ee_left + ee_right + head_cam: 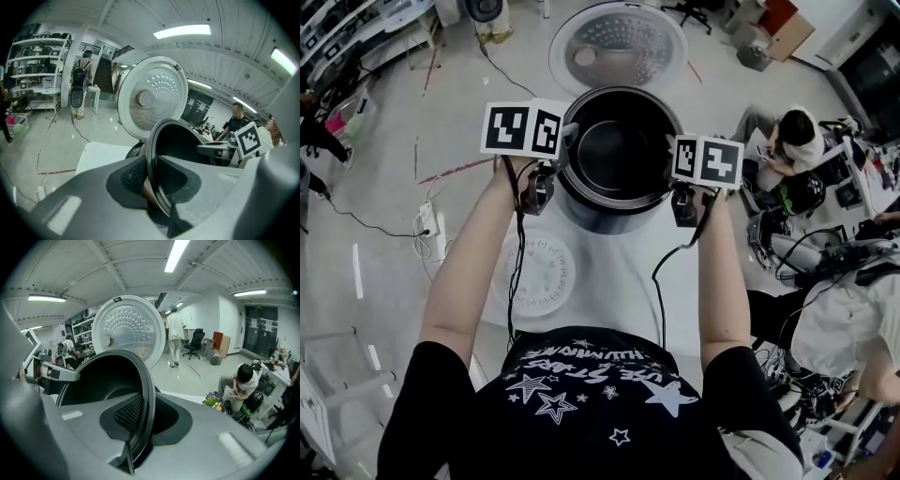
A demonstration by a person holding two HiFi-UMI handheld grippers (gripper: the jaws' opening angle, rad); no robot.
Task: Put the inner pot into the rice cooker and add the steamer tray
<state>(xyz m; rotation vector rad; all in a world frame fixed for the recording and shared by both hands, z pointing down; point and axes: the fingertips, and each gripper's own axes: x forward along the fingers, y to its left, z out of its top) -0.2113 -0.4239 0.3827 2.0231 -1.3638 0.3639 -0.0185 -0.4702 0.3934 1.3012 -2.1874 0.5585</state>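
Note:
The dark inner pot [619, 150] is held up by its rim between my two grippers, its silvery outer wall showing below. My left gripper [563, 153] is shut on the rim's left side, my right gripper [676, 161] on the right side. In the left gripper view the gripper [152, 180] has both pads clamped on the thin rim of the pot [180, 145]. The right gripper view shows the gripper [145, 417] holding the pot [101, 380] likewise. The rice cooker's open lid [619, 47] stands just beyond; its body is mostly hidden by the pot. The white perforated steamer tray [539, 274] lies flat on the table, near left.
The white table [623, 281] carries the cooker and tray. A power strip [425, 220] and cables lie on the floor to the left. A seated person [787, 141] and cluttered desks are close on the right. Shelving [40, 61] stands far left.

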